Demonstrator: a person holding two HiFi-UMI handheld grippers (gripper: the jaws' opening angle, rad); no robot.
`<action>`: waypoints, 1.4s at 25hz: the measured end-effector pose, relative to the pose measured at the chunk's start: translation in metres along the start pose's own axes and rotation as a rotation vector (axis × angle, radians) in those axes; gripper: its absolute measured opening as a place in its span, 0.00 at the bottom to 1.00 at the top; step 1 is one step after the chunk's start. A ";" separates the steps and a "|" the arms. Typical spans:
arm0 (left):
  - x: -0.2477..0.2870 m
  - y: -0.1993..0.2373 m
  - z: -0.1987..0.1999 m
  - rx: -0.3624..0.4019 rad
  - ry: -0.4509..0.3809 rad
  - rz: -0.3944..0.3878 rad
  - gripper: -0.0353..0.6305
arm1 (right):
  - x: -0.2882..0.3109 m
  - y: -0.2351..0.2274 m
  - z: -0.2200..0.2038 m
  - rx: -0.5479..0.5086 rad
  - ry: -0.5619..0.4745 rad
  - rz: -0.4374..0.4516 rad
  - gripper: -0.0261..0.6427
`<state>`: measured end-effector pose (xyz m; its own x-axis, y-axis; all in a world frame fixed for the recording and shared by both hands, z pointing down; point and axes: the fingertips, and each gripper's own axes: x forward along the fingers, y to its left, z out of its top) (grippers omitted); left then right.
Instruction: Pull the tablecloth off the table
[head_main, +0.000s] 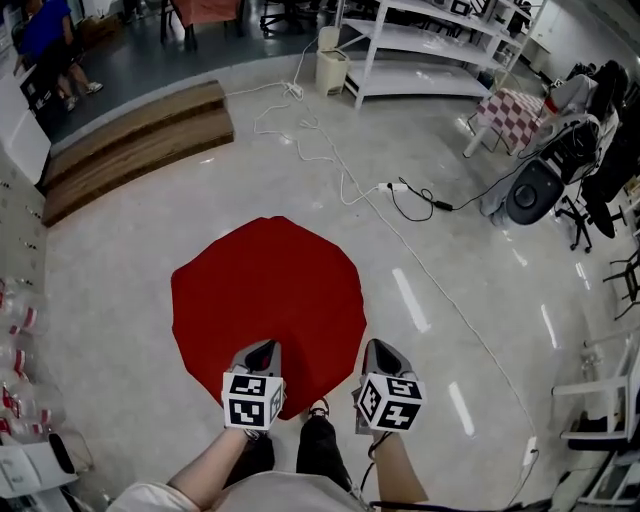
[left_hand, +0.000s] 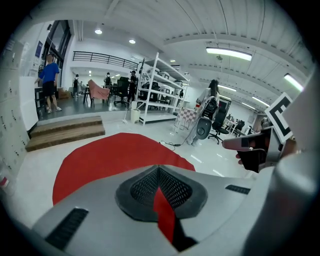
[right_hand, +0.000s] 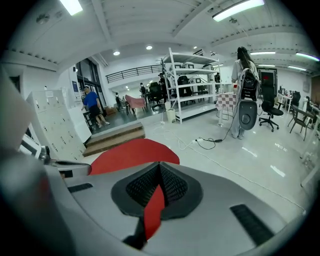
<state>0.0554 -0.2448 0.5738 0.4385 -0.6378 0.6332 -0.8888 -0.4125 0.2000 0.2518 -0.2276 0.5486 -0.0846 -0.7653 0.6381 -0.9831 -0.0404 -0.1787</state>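
Head view, looking steeply down: a round, deep red fabric tablecloth (head_main: 270, 290) lies spread flat in front of the person. It hides whatever it covers (no bare tabletop shows anywhere round it), and pale glossy floor (head_main: 120, 260) lies on all sides. The left tool (head_main: 262, 350) and the right tool (head_main: 378, 348) sit side by side at the cloth's near edge, a little apart. Each is pinched shut on that edge: in the left gripper view a strip of red fabric runs down between the closed black ribbed pads (left_hand: 142, 187), and the right gripper view shows the same. Gripping the hem at two points likely lets the cloth be drawn evenly towards the person, without bunching to one side. Both forearms (head_main: 215, 465) reach forward from the bottom of the picture, roughly parallel, with the tools angled down and away from the body and the marker cubes (head_main: 252, 400) facing up
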 end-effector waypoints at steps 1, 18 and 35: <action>0.003 -0.001 -0.002 0.002 0.009 0.000 0.08 | 0.002 -0.004 -0.004 0.005 0.009 -0.002 0.08; 0.048 0.009 -0.030 -0.039 0.106 0.066 0.08 | 0.060 -0.031 -0.038 0.004 0.130 0.085 0.08; 0.053 0.031 -0.062 -0.093 0.158 0.156 0.08 | 0.105 -0.041 -0.063 -0.013 0.220 0.151 0.25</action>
<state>0.0426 -0.2511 0.6599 0.2751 -0.5760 0.7698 -0.9557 -0.2508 0.1538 0.2729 -0.2658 0.6702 -0.2627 -0.6042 0.7523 -0.9584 0.0729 -0.2761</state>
